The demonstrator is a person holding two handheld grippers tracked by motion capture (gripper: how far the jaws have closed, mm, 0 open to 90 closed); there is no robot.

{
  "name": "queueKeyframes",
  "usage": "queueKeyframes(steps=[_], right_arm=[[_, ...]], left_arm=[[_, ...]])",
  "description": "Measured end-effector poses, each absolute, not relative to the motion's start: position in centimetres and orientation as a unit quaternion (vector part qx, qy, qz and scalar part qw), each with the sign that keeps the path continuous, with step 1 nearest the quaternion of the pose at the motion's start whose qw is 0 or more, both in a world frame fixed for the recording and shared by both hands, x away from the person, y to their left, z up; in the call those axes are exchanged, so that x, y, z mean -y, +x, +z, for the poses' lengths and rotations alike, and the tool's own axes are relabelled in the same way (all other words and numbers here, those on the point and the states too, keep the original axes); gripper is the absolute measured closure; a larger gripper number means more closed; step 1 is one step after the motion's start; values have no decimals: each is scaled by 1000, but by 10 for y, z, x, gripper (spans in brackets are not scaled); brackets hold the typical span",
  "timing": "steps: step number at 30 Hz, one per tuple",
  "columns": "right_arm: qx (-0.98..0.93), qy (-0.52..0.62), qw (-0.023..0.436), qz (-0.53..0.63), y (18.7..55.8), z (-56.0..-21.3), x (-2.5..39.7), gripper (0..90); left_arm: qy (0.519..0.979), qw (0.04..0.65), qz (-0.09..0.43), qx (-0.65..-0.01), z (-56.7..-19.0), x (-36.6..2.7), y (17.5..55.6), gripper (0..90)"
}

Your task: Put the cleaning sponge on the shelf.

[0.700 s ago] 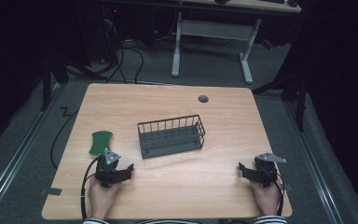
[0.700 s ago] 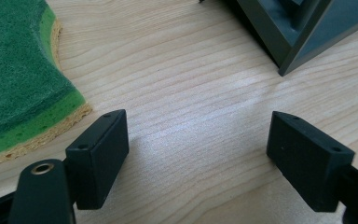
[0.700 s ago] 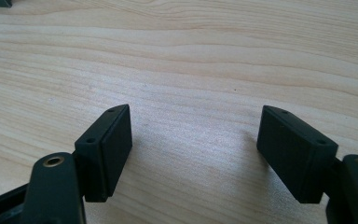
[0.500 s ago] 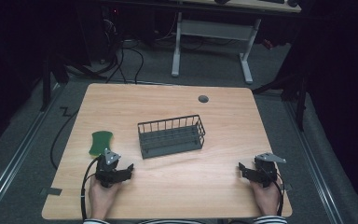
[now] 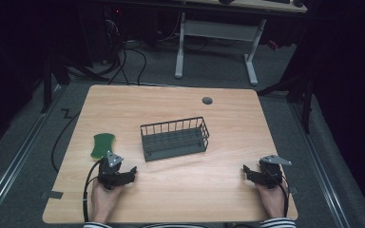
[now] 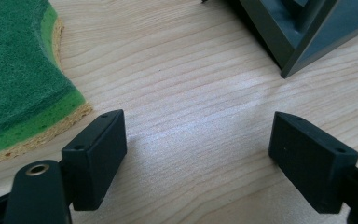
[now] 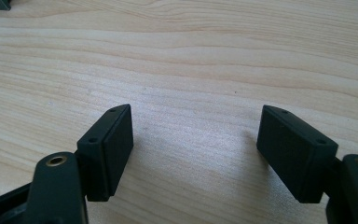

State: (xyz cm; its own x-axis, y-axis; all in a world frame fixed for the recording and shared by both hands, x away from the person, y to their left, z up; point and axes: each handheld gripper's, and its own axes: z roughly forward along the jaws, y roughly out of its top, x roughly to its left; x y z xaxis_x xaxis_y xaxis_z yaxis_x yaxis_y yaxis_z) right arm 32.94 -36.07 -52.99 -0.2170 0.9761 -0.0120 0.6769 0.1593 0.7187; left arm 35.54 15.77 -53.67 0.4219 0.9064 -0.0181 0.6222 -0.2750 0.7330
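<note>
2 hand-held grippers rest on the desk (image 5: 228, 114), unchanged from 0.7 s ago.
Left hand-held gripper (image 5: 129, 172) and right hand-held gripper (image 5: 248, 172) gape wide, empty; sponge (image 5: 103, 145) and basket (image 5: 174, 138) untouched, so nothing has begun.

Overhead light falls evenly on the pale wooden surface (image 5: 218, 118) while the room around it sinks into near-black. Close up, a soft sheen glazes the grain between each tool's jaws, which throw faint shadows and blur slightly at the frame's bottom.
</note>
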Motion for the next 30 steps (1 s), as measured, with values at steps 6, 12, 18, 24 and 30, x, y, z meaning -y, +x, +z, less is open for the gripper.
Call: queueKeyframes(steps=[6,12,18,24,30], right_arm=[[-718,576,249,301,330,-530,361,290],[-721,574,247,299,332,-529,361,304],[-724,569,233,311,332,-527,360,334],[-731,555,216,333,332,-516,354,368],[-747,533,218,333,338,-507,338,371]], left_arm=[[771,341,209,-496,-537,-158,355,195],[769,341,210,-498,-537,-158,354,195],[774,342,205,-492,-536,-157,353,204],[786,340,192,-479,-532,-152,351,204],[787,342,182,-479,-525,-146,351,185]])
